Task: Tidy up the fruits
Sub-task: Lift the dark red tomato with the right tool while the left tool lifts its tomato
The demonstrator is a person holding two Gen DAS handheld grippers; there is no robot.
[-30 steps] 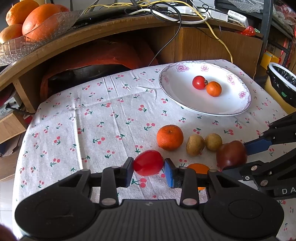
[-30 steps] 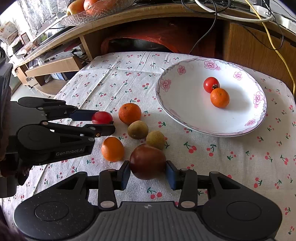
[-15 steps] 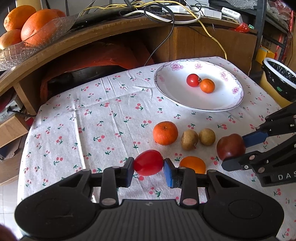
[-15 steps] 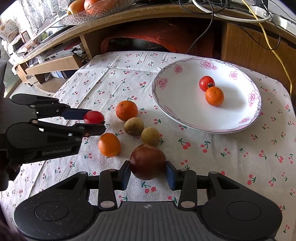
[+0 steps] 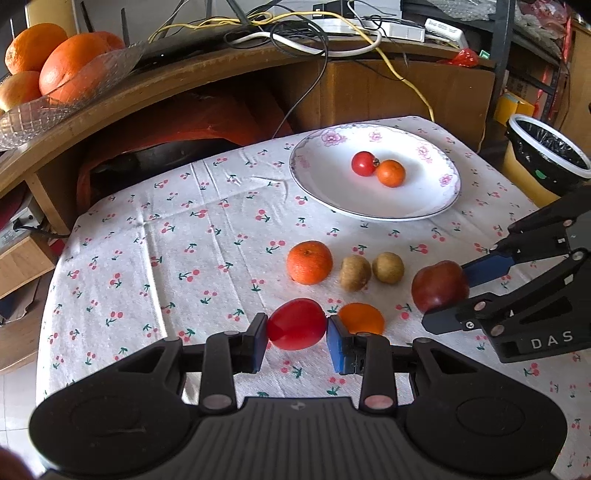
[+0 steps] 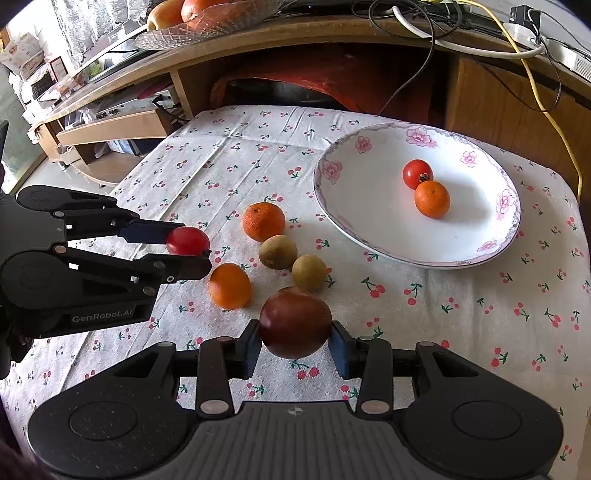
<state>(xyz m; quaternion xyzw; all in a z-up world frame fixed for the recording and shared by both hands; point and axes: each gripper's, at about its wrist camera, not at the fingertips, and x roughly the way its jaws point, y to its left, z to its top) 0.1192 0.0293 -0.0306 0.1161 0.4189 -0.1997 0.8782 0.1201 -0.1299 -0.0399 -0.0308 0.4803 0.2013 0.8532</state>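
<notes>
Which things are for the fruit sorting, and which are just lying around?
For the job:
left gripper holding red tomato
right gripper holding dark tomato
plate
loose oranges
kiwis

Just lying about:
bin
cables
glass bowl of oranges on the shelf

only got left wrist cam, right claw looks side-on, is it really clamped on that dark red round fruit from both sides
Observer: Yes. In the right wrist view the right claw has one blue pad against each side of the dark red round fruit.
Operator: small orange behind my finger, cant see all of it
Observer: The right wrist view shows the small smooth orange whole, lying on the cherry-print cloth. The left claw, which holds the glossy red tomato, blocks part of it in your view.
</notes>
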